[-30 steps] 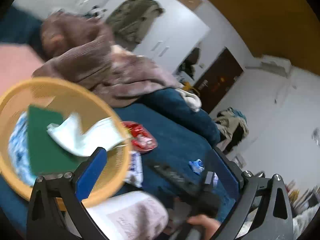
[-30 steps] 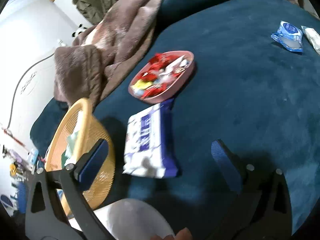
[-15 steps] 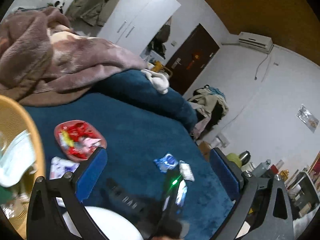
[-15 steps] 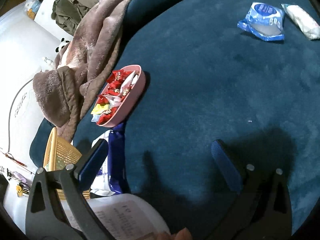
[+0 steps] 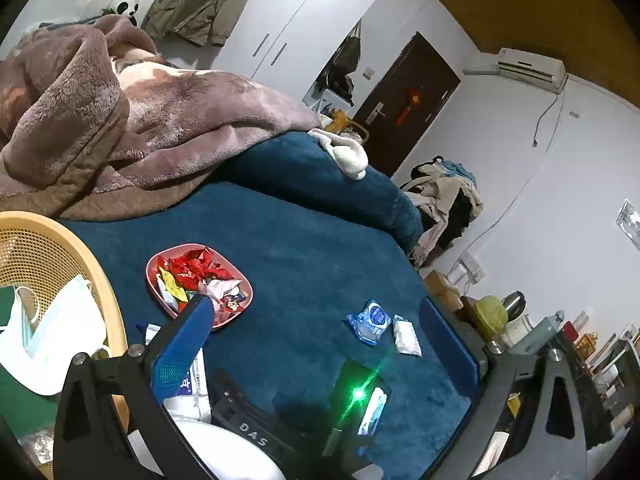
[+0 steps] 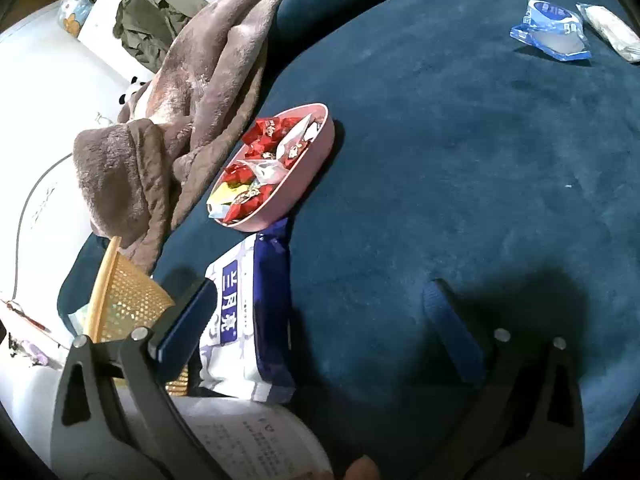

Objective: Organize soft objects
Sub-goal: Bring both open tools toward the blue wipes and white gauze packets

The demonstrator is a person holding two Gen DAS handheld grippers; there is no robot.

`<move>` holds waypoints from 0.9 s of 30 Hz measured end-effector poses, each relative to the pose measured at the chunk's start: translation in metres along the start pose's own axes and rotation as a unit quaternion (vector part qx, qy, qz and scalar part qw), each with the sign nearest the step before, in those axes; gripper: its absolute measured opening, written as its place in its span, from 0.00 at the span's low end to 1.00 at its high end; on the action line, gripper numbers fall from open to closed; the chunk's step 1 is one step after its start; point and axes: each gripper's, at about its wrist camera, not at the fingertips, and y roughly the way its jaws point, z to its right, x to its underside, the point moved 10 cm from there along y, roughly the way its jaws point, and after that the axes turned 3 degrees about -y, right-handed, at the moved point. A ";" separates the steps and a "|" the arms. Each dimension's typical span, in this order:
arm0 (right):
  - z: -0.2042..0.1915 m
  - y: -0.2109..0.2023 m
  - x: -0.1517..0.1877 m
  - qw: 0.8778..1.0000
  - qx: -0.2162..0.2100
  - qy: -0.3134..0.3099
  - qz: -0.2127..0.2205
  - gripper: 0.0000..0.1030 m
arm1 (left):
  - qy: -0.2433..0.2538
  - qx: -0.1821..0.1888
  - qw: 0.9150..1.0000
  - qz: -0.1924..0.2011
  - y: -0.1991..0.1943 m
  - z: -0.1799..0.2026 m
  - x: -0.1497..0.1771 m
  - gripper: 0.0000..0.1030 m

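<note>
1. Left wrist view: the left gripper (image 5: 316,340) hangs above the dark blue plush bed cover (image 5: 304,248), its blue-padded jaws spread wide with nothing between them.
2. At the left edge sits the round yellow mesh plastic basket (image 5: 100,280); a pale blue-and-white face mask (image 5: 60,340) and a flat green sheet (image 5: 16,396) lie inside it.
3. Just beside the basket is the shallow pink oval tray (image 5: 236,316), heaped with red and yellow wrapped candies (image 5: 188,268).
4. Farther right, a small blue wipe sachet (image 5: 370,322) and a small white packet (image 5: 406,336) lie touching each other on the cover, near the right jaw.
5. A rumpled brown fleece blanket (image 5: 120,120) fills the upper left; a white sock (image 5: 346,152) rests on the blue ridge behind.
6. Right wrist view: the right gripper (image 6: 320,316) also has its jaws wide apart and empty, over bare cover (image 6: 460,160).
7. The purple-and-white tissue pack (image 6: 248,320) lies flat beside the left jaw, its far end just below the pink tray (image 6: 316,152).
8. The basket (image 6: 128,300) shows edge-on at lower left; the blue sachet (image 6: 554,28) lies well apart at the upper right.
</note>
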 end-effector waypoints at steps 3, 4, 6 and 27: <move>-0.001 -0.004 -0.003 1.000 -0.012 -0.016 -0.011 1.00 | -0.002 0.001 1.000 -0.005 0.002 -0.002 0.001 0.99; 0.002 -0.011 -0.008 1.000 -0.010 -0.019 -0.004 1.00 | 0.002 0.003 1.000 -0.008 0.003 0.000 0.002 0.99; 0.009 -0.024 -0.016 1.000 -0.005 -0.020 0.007 1.00 | 0.011 0.006 1.000 -0.008 0.002 0.006 0.004 0.99; 0.098 -0.148 -0.057 0.989 0.077 -0.110 -0.057 1.00 | 0.084 -0.201 0.971 -0.100 0.030 0.033 0.060 1.00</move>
